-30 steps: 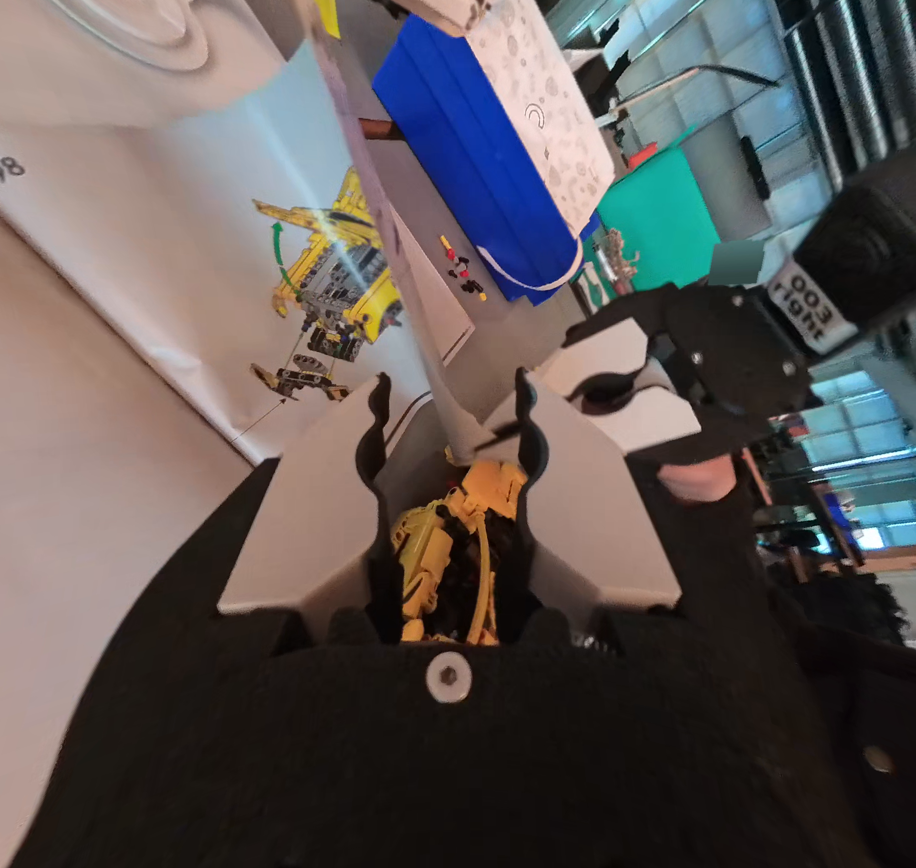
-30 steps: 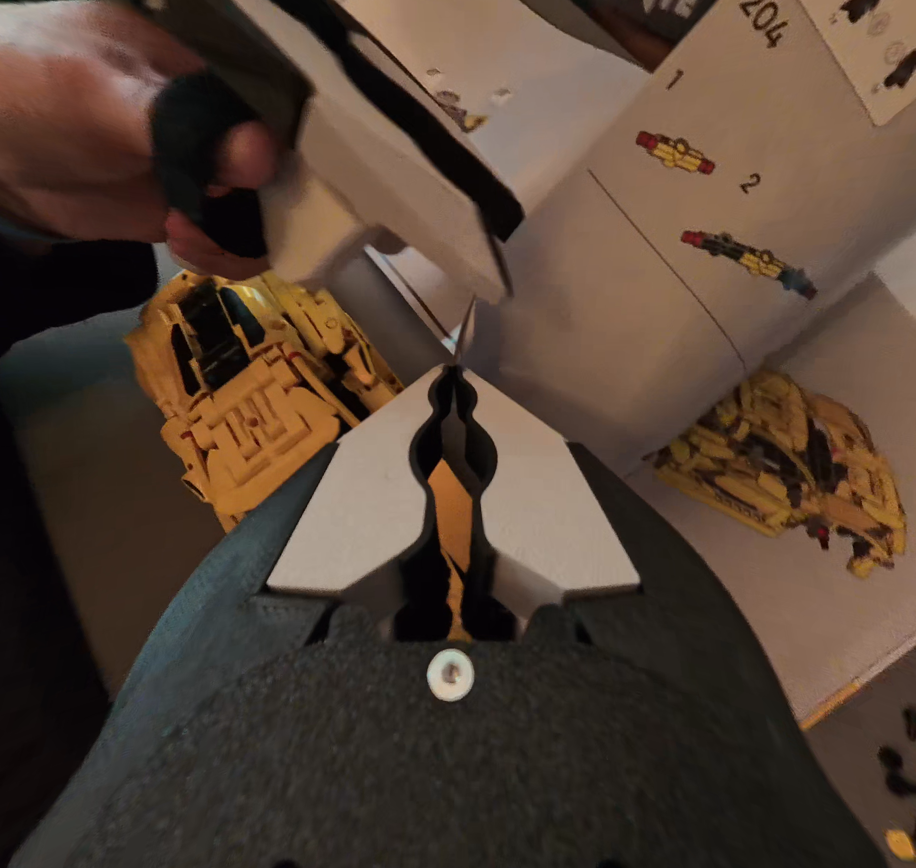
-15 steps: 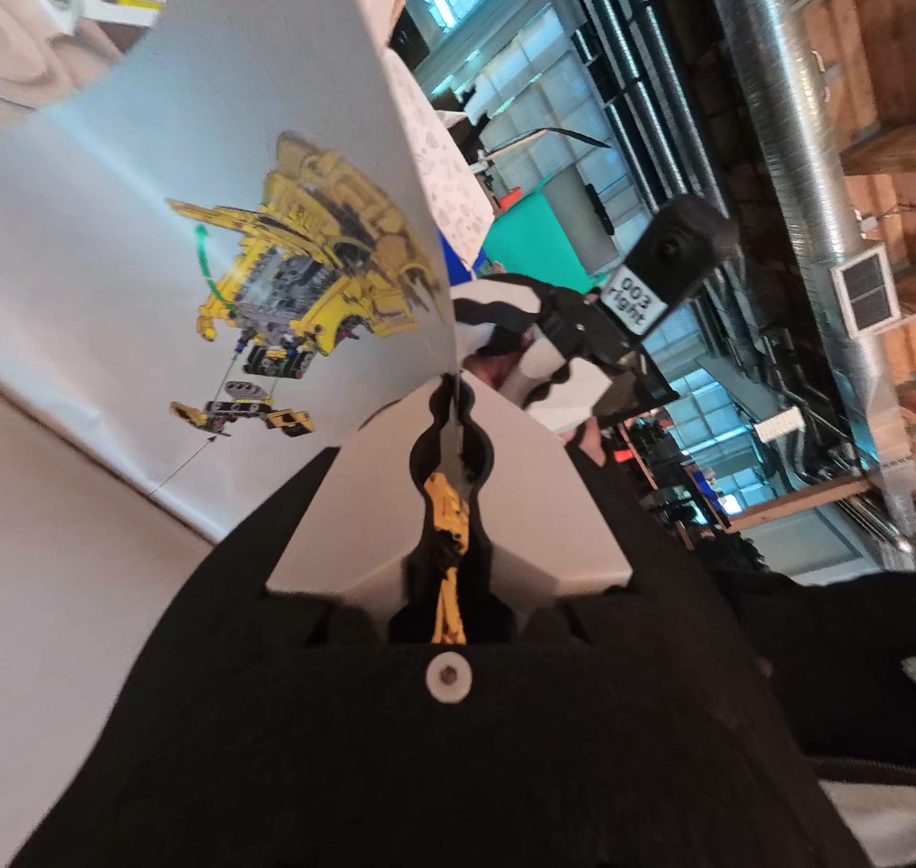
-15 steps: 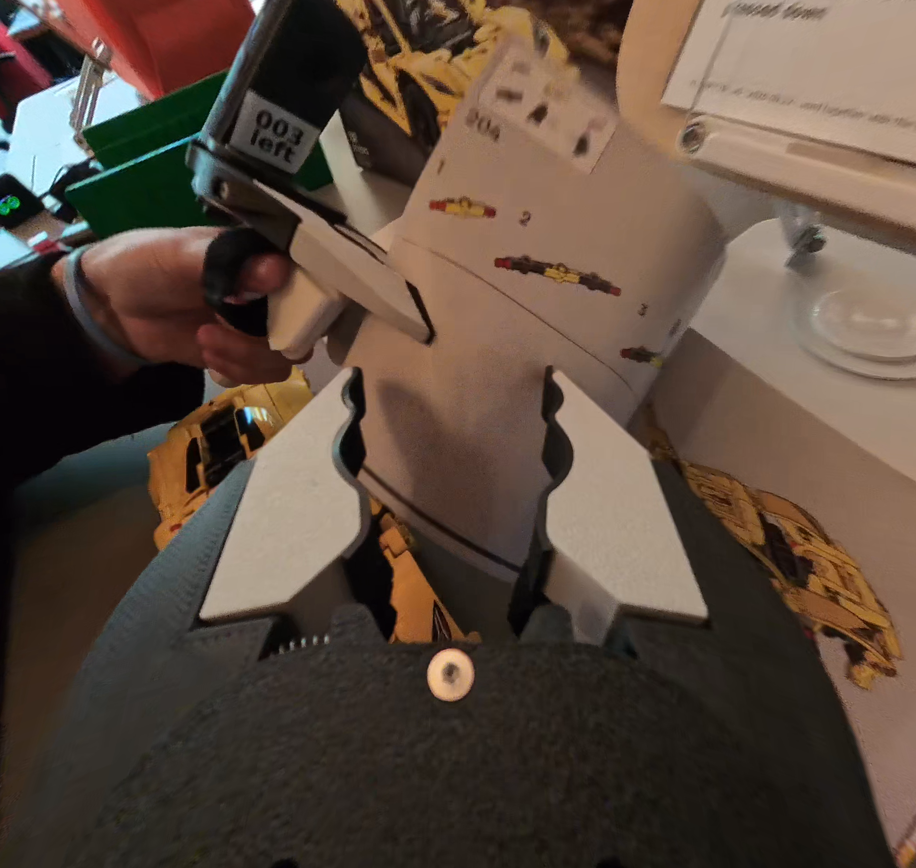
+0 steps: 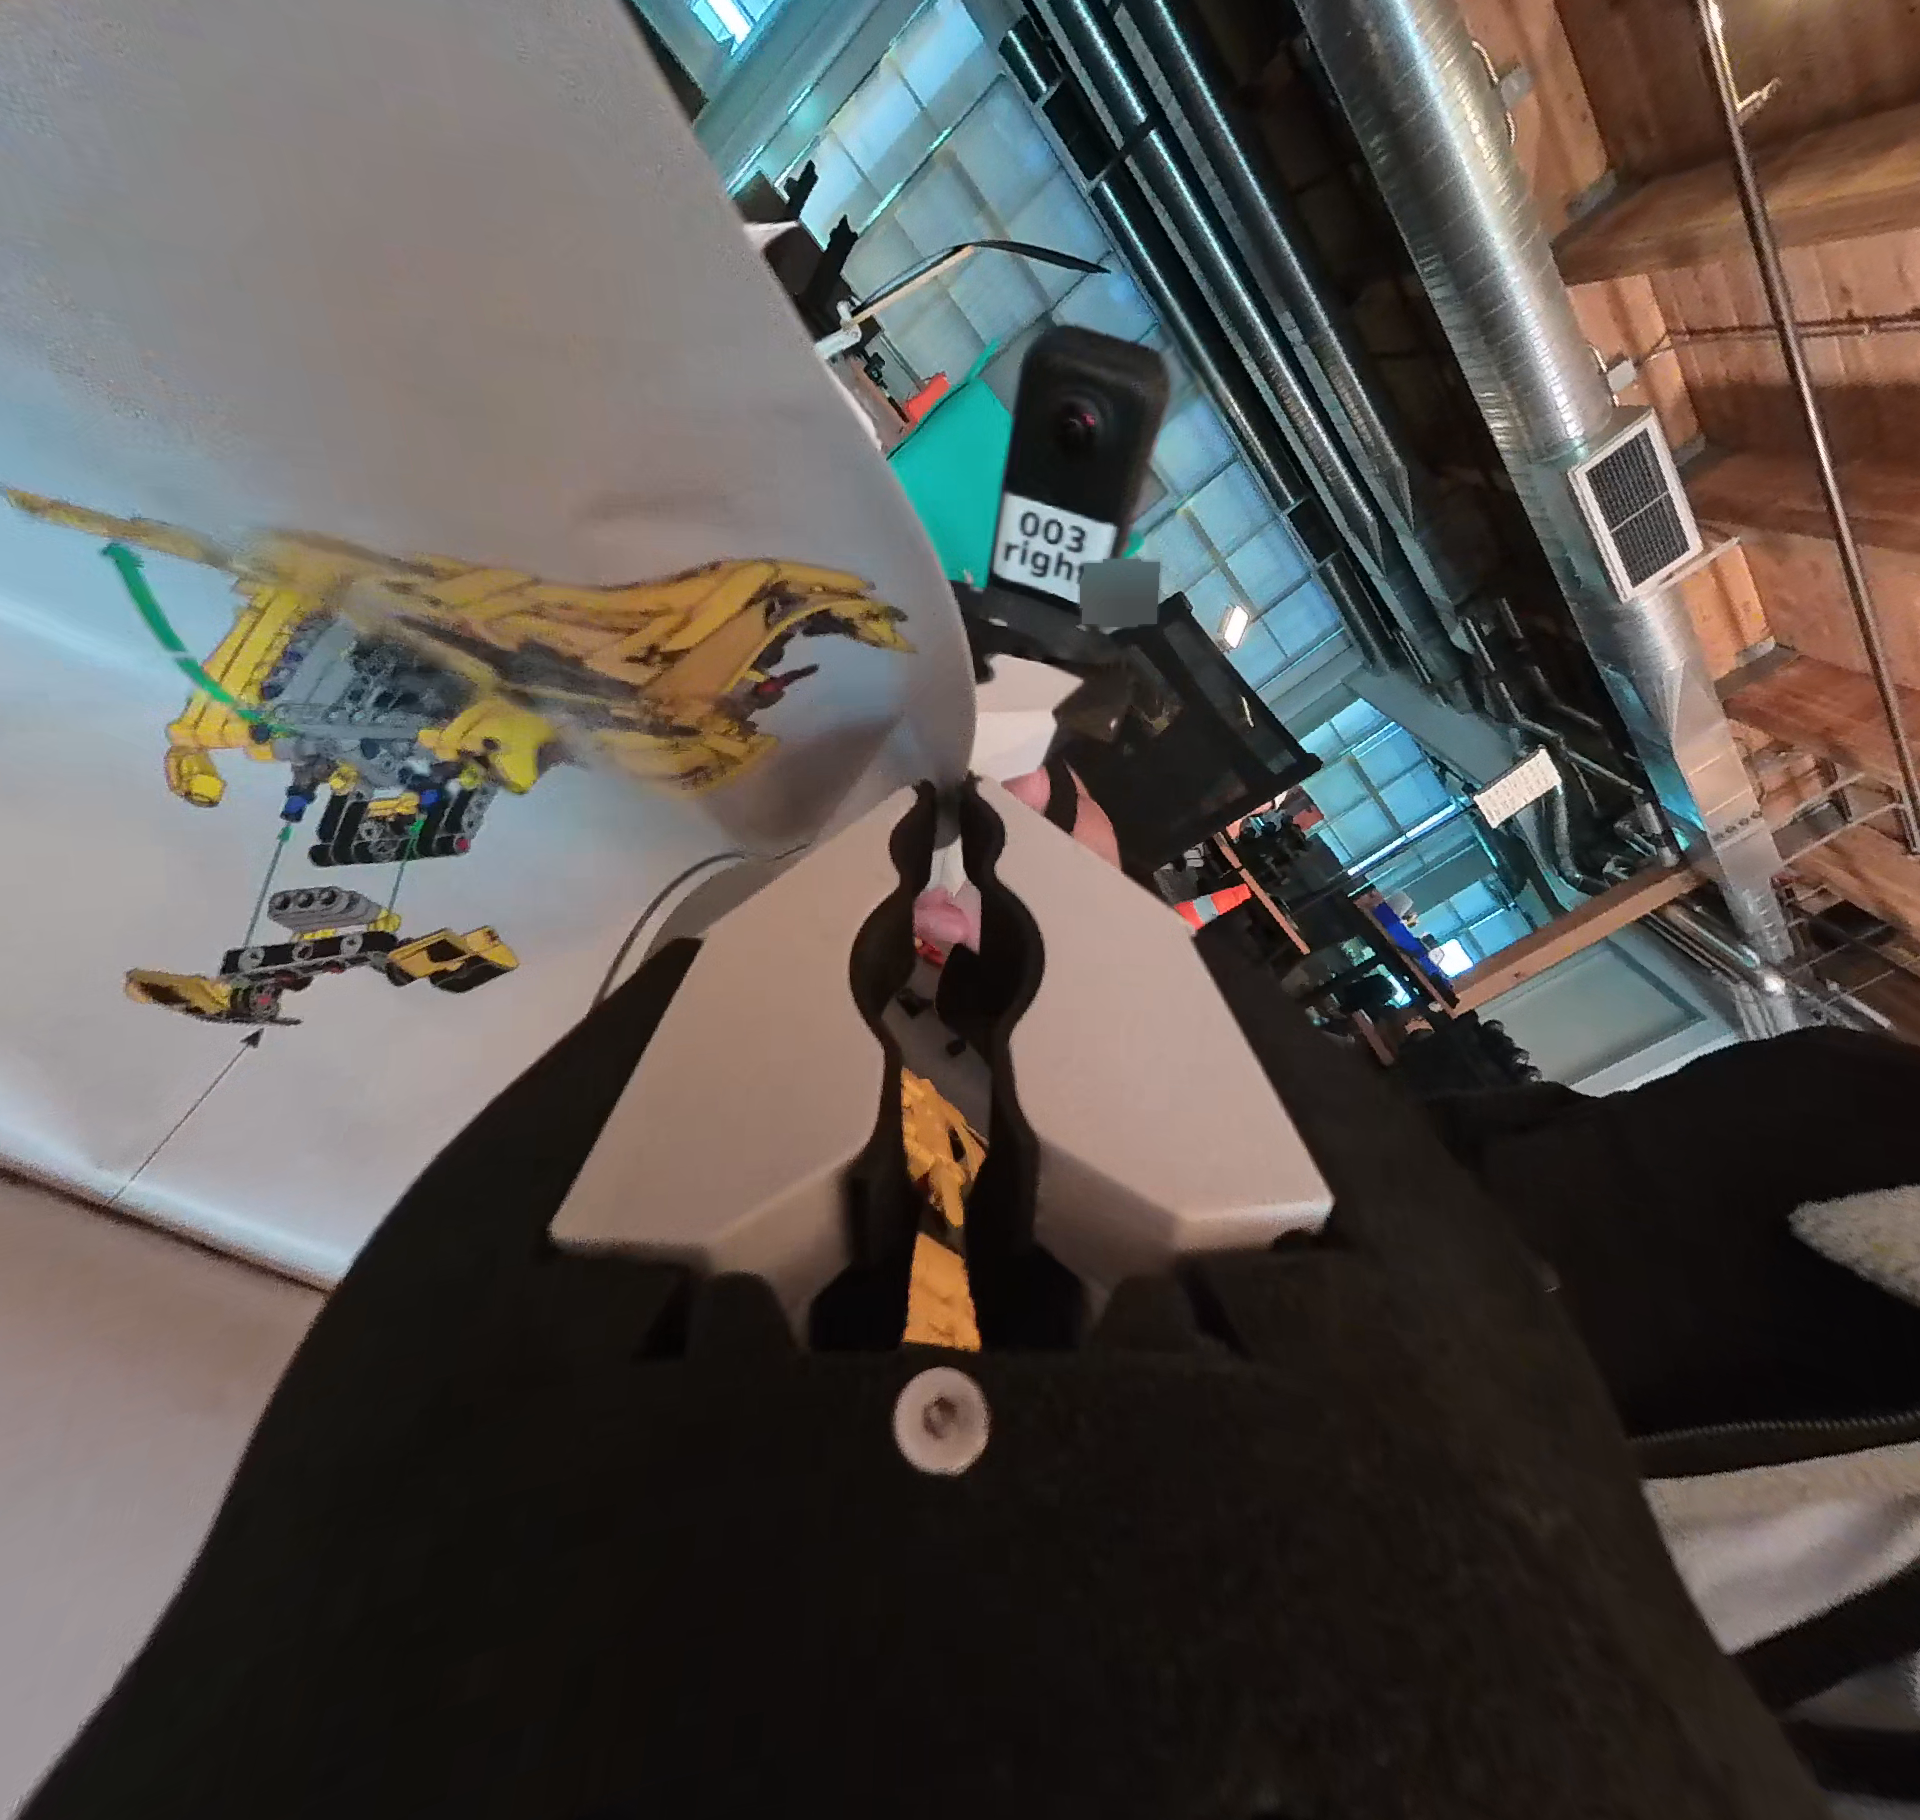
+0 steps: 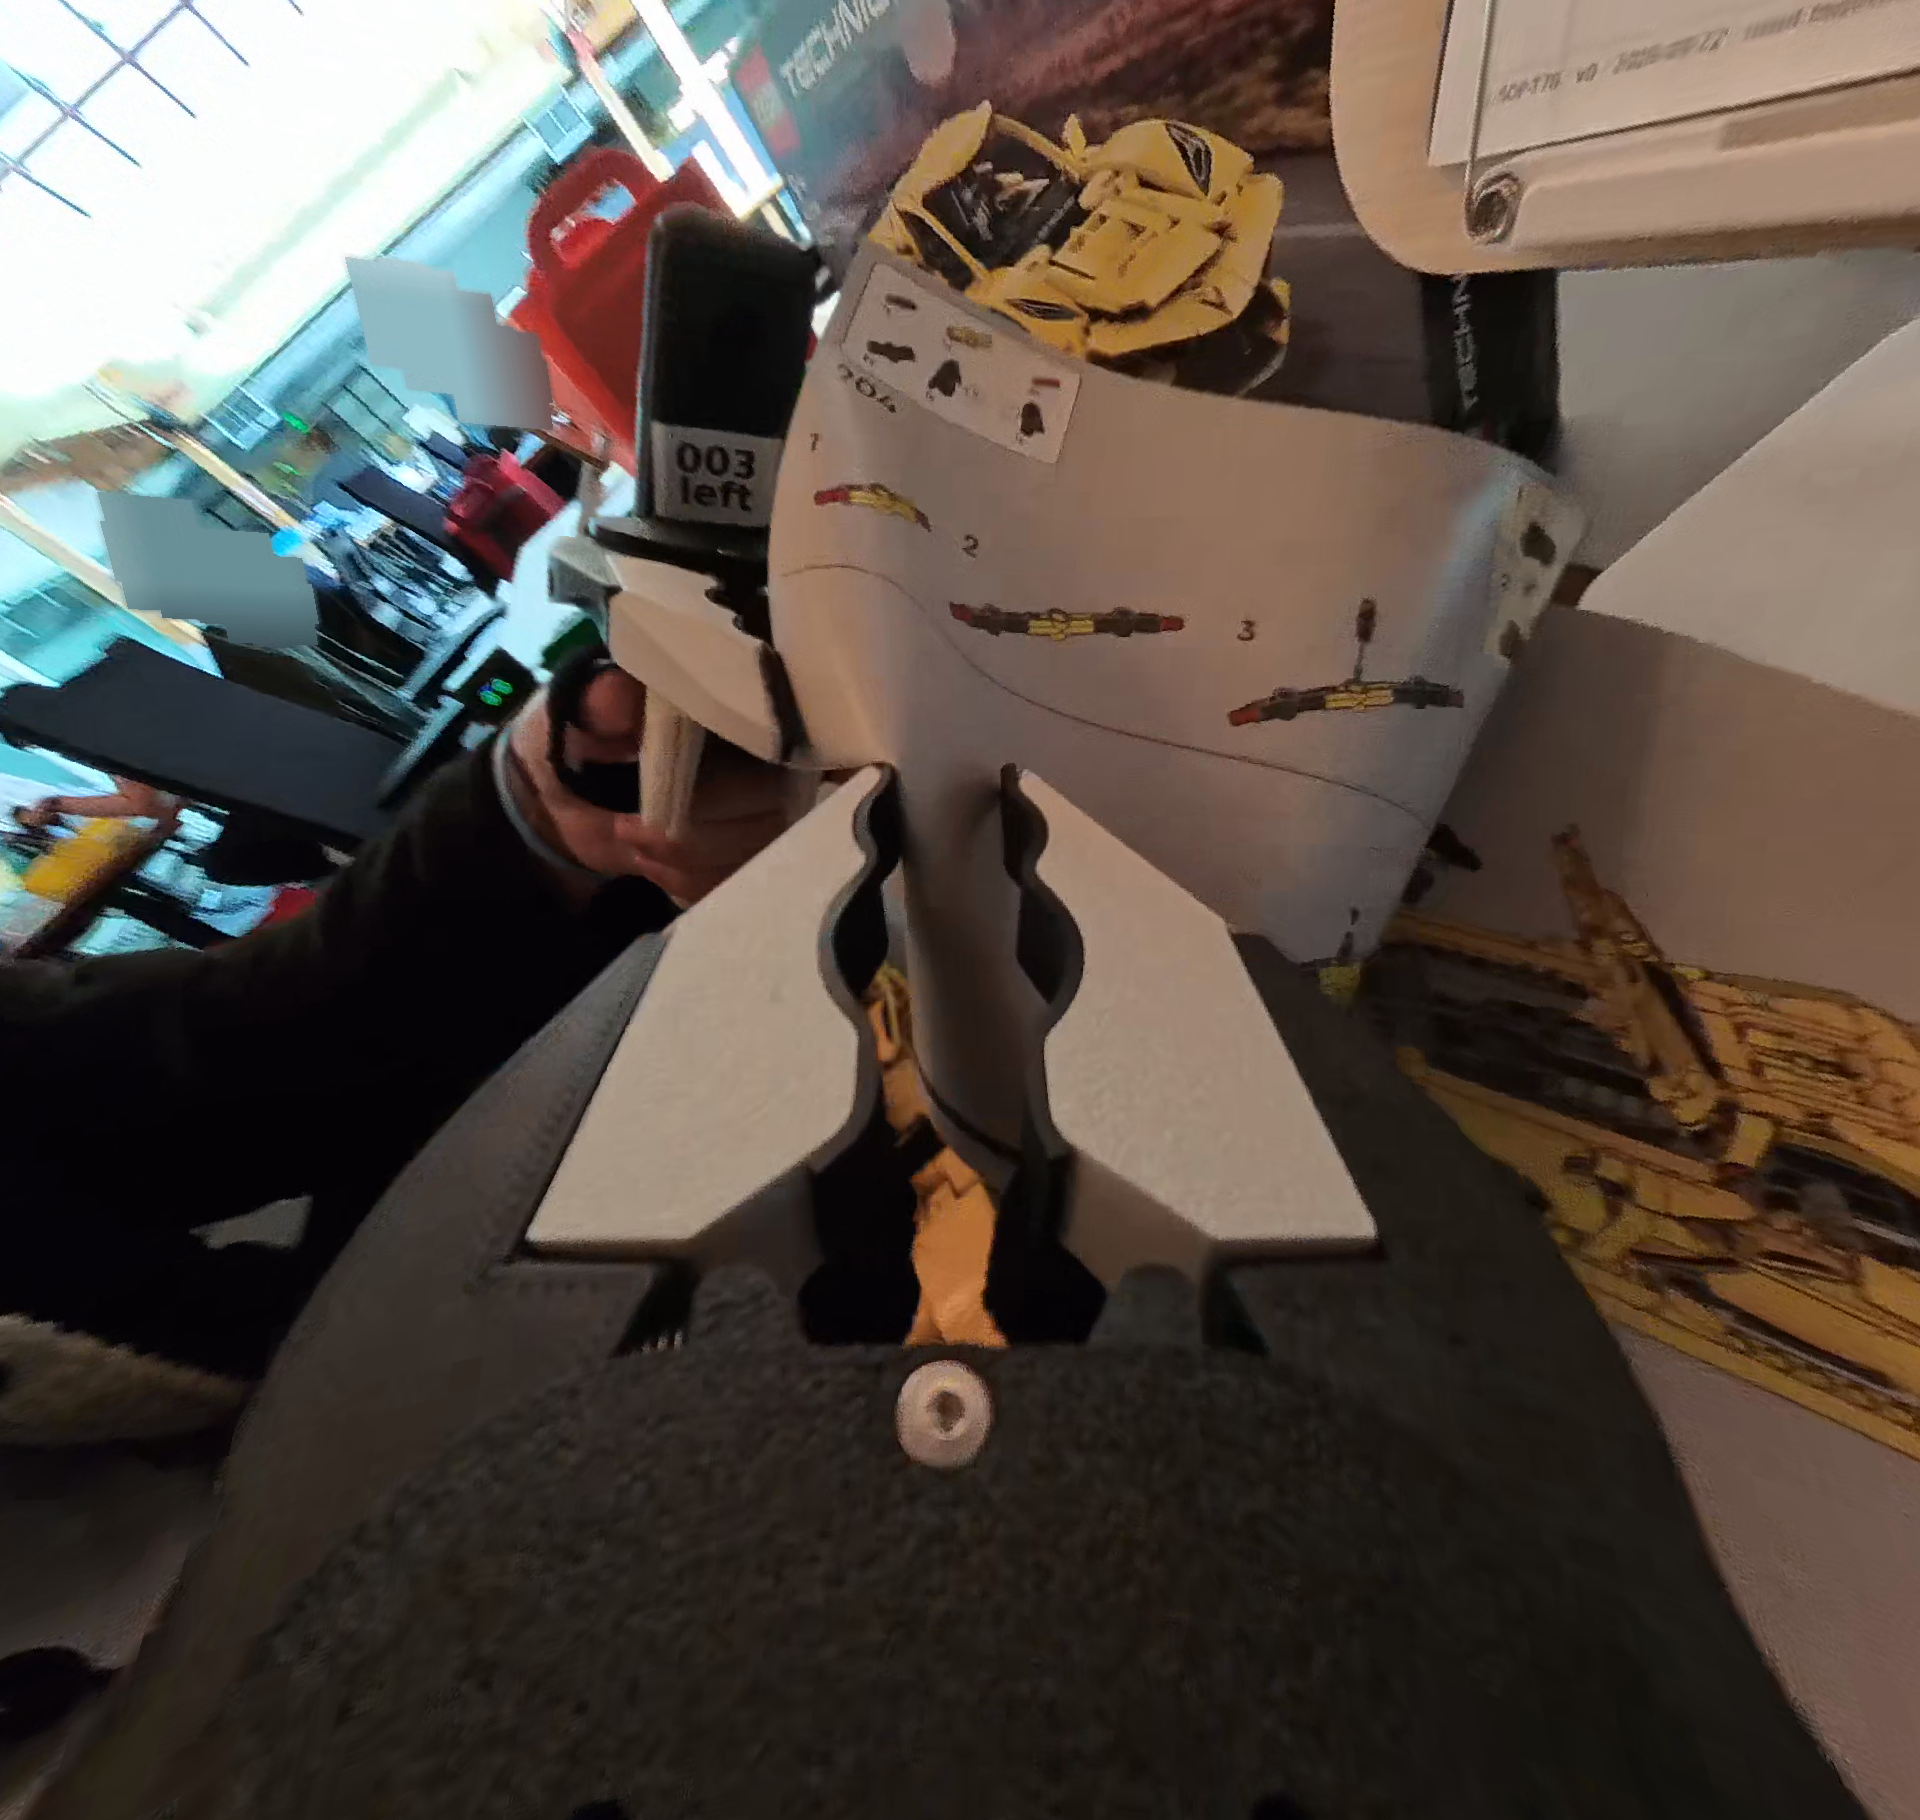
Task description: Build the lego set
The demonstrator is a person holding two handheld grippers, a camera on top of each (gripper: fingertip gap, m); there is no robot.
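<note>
A: Pinching the page, is it? What is the left tool (image 5: 945,796) doing?

B: It is clenching the edge of a curled page of the instruction booklet (image 5: 436,440), right at its fingertips. The page is bending up and away to the left of that tool, showing a printed yellow vehicle.

A: And the right tool (image 6: 948,783)?

B: Its fingers are standing apart, released, with the same page (image 6: 1091,627) running down between them. Whether they are touching the paper, I cannot tell.

A: Where is the lego model sitting?

B: Yellow lego parts (image 6: 951,1240) are showing low behind the right tool's fingers, under the page; the same yellow (image 5: 940,1209) is peeking through the left tool's narrow gap. Most of it is hidden.

A: Anything beyond?

B: The lego box (image 6: 1081,243), printed with a yellow car, is standing past the page. The left tool is showing to the left of the right one, gripped by a hand (image 6: 623,794). The open booklet (image 6: 1714,1199) is lying to the right on the counter (image 6: 1745,482).
</note>
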